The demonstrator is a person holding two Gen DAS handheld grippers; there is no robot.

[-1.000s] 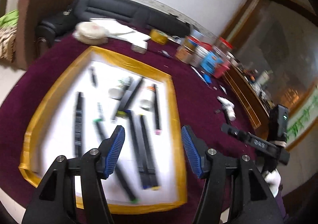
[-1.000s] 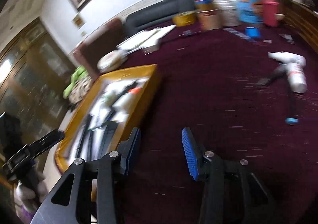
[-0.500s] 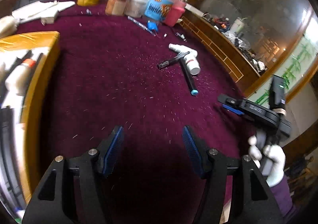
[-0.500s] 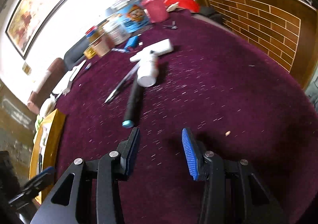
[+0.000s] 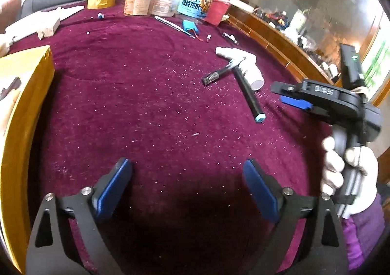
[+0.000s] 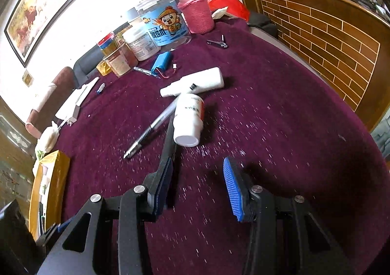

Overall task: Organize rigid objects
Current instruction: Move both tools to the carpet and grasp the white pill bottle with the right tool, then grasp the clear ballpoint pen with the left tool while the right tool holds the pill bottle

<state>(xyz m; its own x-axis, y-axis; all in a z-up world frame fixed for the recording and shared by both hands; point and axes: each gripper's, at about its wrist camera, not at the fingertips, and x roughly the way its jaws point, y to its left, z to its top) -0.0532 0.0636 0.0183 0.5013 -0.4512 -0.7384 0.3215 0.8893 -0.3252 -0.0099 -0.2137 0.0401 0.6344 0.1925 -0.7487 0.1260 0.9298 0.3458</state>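
Note:
On the purple cloth lie a white bottle [image 6: 189,119], a white tube [image 6: 195,82], a clear pen [image 6: 151,128] and a black marker [image 6: 169,141] with a blue end [image 5: 259,117]. They also show in the left wrist view: bottle [image 5: 252,72], pen [image 5: 223,72], marker [image 5: 247,93]. My right gripper [image 6: 197,178] is open and empty, just in front of the bottle and marker; its left finger covers the marker's near end. It shows in the left wrist view [image 5: 292,97]. My left gripper [image 5: 186,182] is open and empty over bare cloth. The gold-rimmed tray [image 5: 26,94] is at the left.
Jars, a pink-sleeved flask [image 6: 195,13] and a blue-labelled tub [image 6: 162,26] stand at the back. A blue battery pack [image 6: 160,63], nail clippers [image 6: 218,43] and a tape roll [image 5: 101,0] lie nearby. A wooden cabinet [image 6: 329,28] borders the table at the right.
Both grippers swung away from the tray toward the loose items on the right. The right gripper came closer to the bottle and marker. The left gripper's jaws have opened wider.

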